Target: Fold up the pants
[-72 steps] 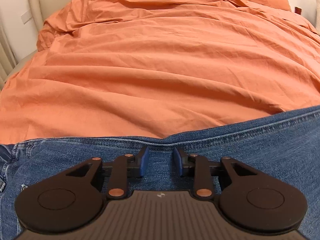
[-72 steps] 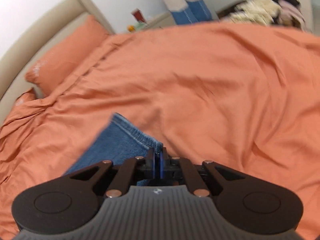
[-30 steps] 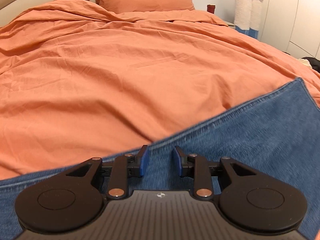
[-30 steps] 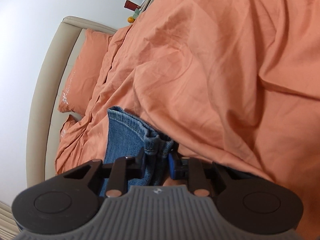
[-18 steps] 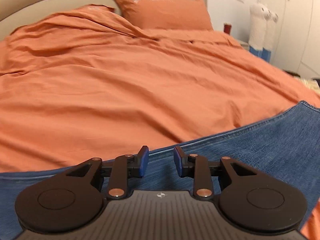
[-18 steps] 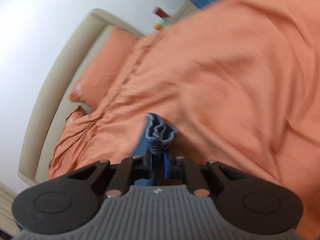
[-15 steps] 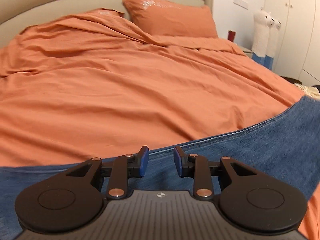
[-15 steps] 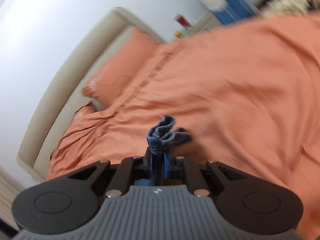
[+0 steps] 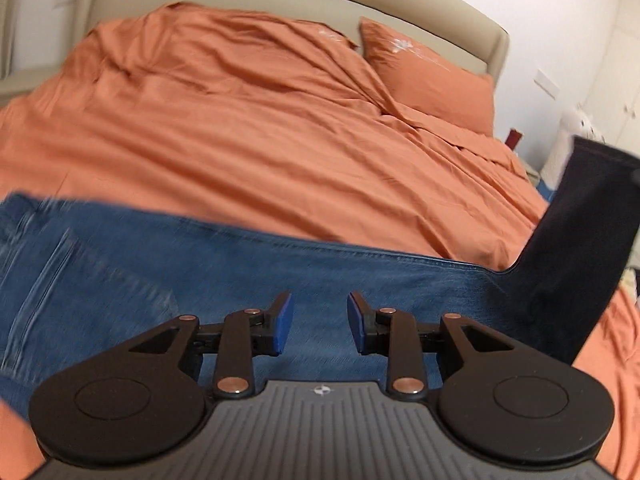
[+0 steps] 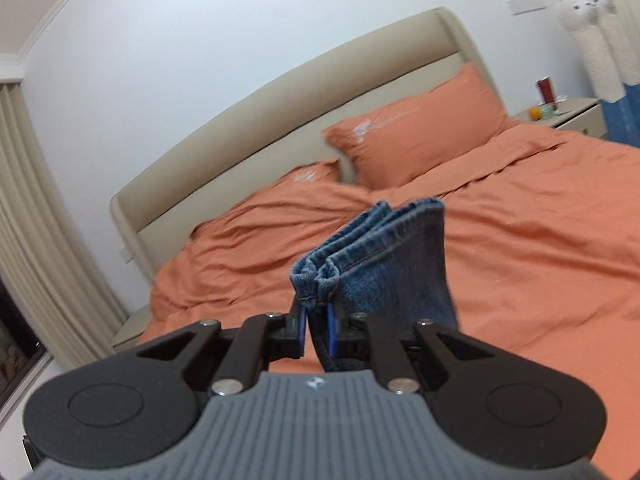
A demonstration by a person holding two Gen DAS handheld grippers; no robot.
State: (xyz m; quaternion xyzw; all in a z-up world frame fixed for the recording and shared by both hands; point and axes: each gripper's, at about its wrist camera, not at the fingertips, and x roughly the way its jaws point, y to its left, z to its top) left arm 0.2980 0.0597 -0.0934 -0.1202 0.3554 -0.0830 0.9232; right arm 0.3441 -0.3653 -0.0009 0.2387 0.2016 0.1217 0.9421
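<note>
A bed (image 9: 248,128) under an orange duvet (image 10: 540,240) filled both views, with a beige headboard (image 10: 280,120) at the far end and two orange pillows (image 10: 420,136) against it. A pale curtain (image 10: 32,220) hung at the far left in the right wrist view. A nightstand (image 10: 576,114) stood at the far right beside the bed, with a tall white plush (image 10: 592,40) just past it and a dark red cup (image 10: 546,90) on top.

The jeans (image 9: 168,276) lay across the near part of the duvet in the left wrist view, blurred, reaching from the left edge to the right, where a dark stretch of them rose steeply off the bed. The left gripper (image 9: 319,322) hung over the denim, its jaws spread with a clear gap and nothing pinched between the blue pads (image 9: 283,320).

In the right wrist view the right gripper (image 10: 316,330) had its jaws pressed together on the bunched hem ends of the jeans, which stuck up past the pads in folded layers above the duvet.
</note>
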